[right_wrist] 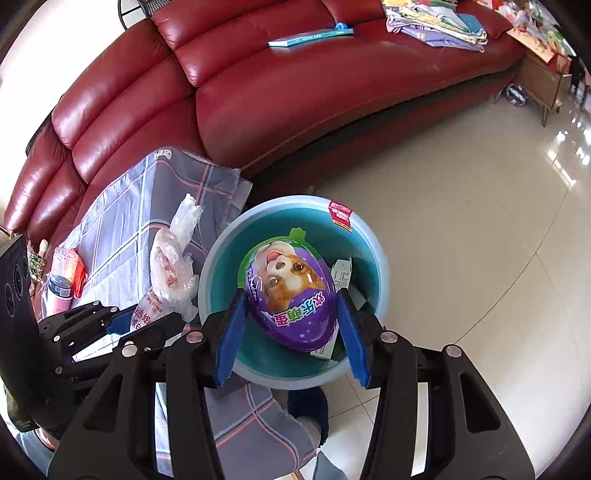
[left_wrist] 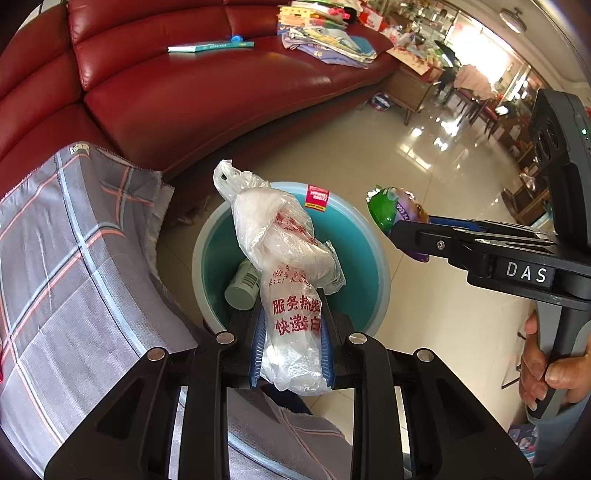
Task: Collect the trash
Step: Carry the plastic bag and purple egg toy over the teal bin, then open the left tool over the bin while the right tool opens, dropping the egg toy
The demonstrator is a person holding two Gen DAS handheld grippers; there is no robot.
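My left gripper point(left_wrist: 291, 314) is shut on a crumpled clear plastic bag with red print point(left_wrist: 284, 254) and holds it over the teal bin point(left_wrist: 365, 266). My right gripper point(right_wrist: 291, 314) is shut on a purple egg-shaped toy package with a dog picture point(right_wrist: 291, 291), held above the same bin point(right_wrist: 221, 266). The right gripper with the egg point(left_wrist: 395, 212) shows at the bin's right rim in the left wrist view. The bag point(right_wrist: 170, 273) and the left gripper point(right_wrist: 122, 325) show at the bin's left in the right wrist view. A pale green bottle point(left_wrist: 242, 284) and a white carton point(right_wrist: 341, 275) lie inside.
A table with a grey plaid cloth point(left_wrist: 62, 258) stands left of the bin, bearing a pink bottle point(right_wrist: 59, 291) and a red wrapper point(right_wrist: 79, 277). A red leather sofa point(right_wrist: 295, 92) with a book point(right_wrist: 310, 37) and folded clothes point(right_wrist: 436, 22) lies behind. Glossy tile floor point(right_wrist: 480, 221) lies to the right.
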